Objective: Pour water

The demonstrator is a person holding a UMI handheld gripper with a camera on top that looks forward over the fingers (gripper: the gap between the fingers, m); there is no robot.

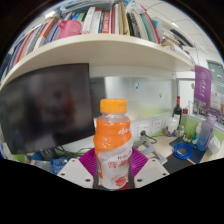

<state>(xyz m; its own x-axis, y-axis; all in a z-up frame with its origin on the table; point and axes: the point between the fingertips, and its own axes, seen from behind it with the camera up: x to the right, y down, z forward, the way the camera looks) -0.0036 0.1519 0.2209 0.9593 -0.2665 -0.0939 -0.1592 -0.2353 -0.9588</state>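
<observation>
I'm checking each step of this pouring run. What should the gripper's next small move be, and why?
Probably lift the bottle a little and carry it toward a cup before tilting. The gripper looks shut on it, a pink pad pressed to its side. The bottle stands upright, its orange cap still on, and no cup is visible.

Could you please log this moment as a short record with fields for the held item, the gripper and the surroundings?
held item: bottle with orange cap and orange label, upright
gripper: gripper, fingers shut on the bottle, pink pads at both its sides
behind the bottle: dark monitor
above: shelf lined with books
beyond, on the desk: clutter, too small to name
pouring: not yet begun
</observation>
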